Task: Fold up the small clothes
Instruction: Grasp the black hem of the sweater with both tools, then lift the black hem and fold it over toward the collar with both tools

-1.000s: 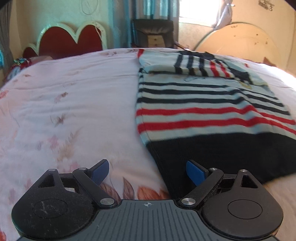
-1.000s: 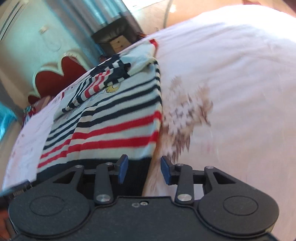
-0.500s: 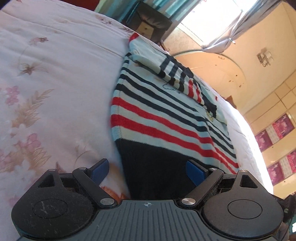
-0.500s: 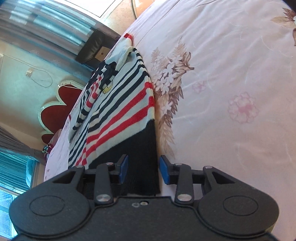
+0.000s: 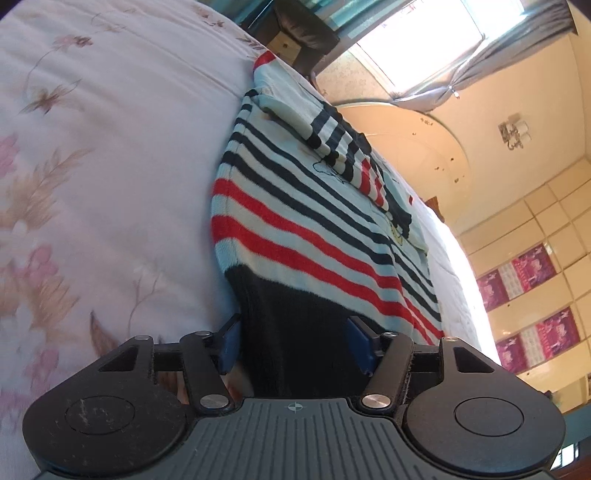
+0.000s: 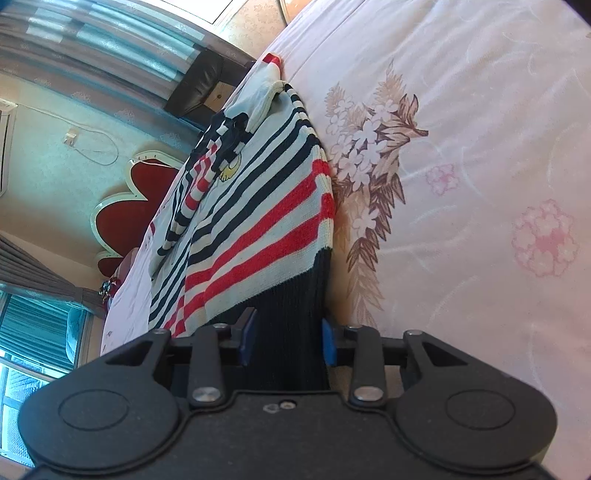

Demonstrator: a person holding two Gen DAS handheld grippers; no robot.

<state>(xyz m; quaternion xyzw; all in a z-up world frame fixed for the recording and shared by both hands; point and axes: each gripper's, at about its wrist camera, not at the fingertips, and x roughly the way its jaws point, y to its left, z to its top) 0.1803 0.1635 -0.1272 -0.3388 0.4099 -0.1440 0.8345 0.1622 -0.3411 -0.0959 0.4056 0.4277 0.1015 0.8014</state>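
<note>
Landmark: the striped sweater (image 5: pixel 314 236) lies flat on the bed, sleeves folded in over its chest; every place below is given from it.
Sweater: pale blue knit with navy and red stripes and a wide navy ribbed hem (image 6: pixel 291 332) at the end nearest both cameras.
Bedspread: a pale pink quilt (image 5: pixel 110 155) printed with flowers and brown leaves spreads out on both sides of the sweater; a leafy bouquet print (image 6: pixel 369 155) sits just beside its right edge.
Left gripper: the left gripper (image 5: pixel 295 343) straddles the hem's left corner; its jaws have just been closing, the navy rib lies between the blue pads, the left pad at the cloth's edge and the right pad on top of it. Whether they press yet I cannot tell.
Right gripper: the right gripper (image 6: pixel 288 339) sits at the hem's right corner, fingers narrow, both blue pads hard against the band of navy rib between them.
Headboard: a red, white-rimmed scalloped headboard (image 6: pixel 129 210) rises beyond the sweater's left side.
Chair: a dark chair (image 5: pixel 306 33) stands past the collar end.
Window: a bright window (image 5: pixel 417 40) with a grey curtain lies beyond the collar end.
Wall: cream panels with pink posters (image 5: pixel 532 273) are well off the right side.
Round board: a tan round panel (image 5: pixel 406 147) leans behind the sweater's far right.
</note>
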